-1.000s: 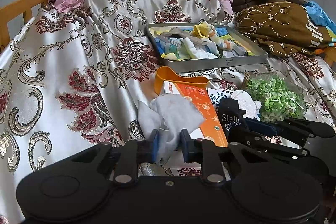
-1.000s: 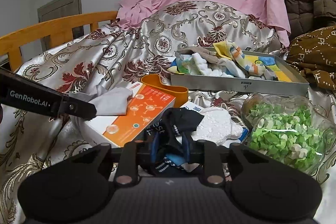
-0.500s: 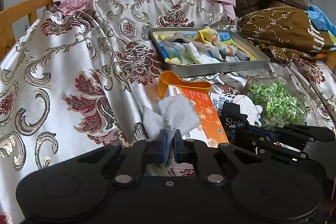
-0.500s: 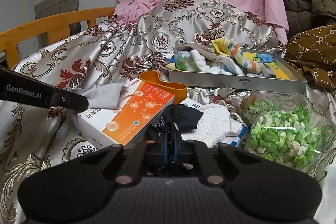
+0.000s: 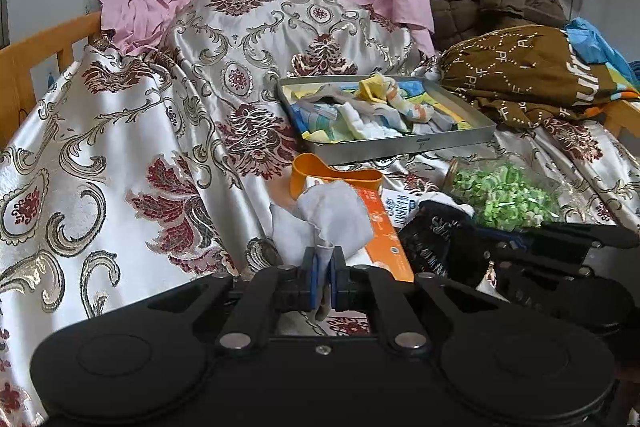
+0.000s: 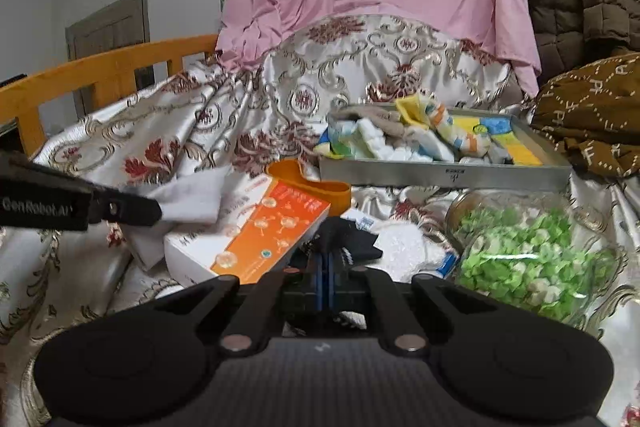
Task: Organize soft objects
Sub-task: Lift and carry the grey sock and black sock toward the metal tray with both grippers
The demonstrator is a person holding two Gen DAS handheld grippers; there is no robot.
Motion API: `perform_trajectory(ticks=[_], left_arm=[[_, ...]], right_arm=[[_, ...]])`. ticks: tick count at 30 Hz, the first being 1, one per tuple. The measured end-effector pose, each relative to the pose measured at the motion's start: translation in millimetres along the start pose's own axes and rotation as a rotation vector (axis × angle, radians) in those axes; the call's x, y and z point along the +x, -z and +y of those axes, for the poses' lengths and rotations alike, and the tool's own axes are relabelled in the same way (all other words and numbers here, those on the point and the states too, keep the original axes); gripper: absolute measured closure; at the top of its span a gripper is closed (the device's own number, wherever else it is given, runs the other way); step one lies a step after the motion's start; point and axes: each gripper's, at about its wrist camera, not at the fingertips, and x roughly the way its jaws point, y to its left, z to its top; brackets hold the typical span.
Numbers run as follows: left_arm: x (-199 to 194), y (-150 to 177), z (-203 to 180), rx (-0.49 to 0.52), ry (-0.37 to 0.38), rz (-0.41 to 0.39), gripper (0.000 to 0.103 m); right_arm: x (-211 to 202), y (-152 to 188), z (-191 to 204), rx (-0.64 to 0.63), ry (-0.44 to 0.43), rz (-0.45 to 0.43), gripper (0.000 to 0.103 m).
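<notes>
— What have the left tongs [image 5: 322, 269] got?
— They're pinched tight on a grey cloth [image 5: 332, 217], near the orange box [image 6: 272, 227].
— And the right tongs [image 6: 325, 273]?
— Clamped on a black sock [image 6: 344, 239], just left of the jar of green bits [image 6: 528, 247]. The metal tray [image 6: 444, 175] of socks sits farther back on the bed.

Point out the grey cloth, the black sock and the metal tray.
grey cloth [image 5: 332, 215]: left wrist view, its bunched middle.
black sock [image 6: 348, 239]: right wrist view, upper fold.
metal tray [image 6: 444, 175]: right wrist view, front wall.
</notes>
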Motion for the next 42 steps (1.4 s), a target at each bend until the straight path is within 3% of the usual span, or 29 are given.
perform_trajectory(ticks=[8,17,24,34,42], left_arm=[[-25,4,-10,-0.011,0.029,-0.023,0.098],[-72,12,-32,0.004,0.135,-0.053,0.098],[-79,-6,-39,-0.023,0.207,-0.025,0.098],[-54,-69,-46,0.081,0.23,-0.058,0.098],[22,-144,-47,0.099,0.204,-0.119,0.097]], right_arm=[[-41,-10,-2,0.004,0.02,-0.052,0.101],[-95,-19,3,0.0,0.034,-0.102,0.101],[-143,-37,-2,-0.099,0.054,-0.087,0.101],[-157,-109,-27,-0.22,0.067,-0.063,0.101],[-89,-182,-69,-0.23,0.122,-0.003,0.101]])
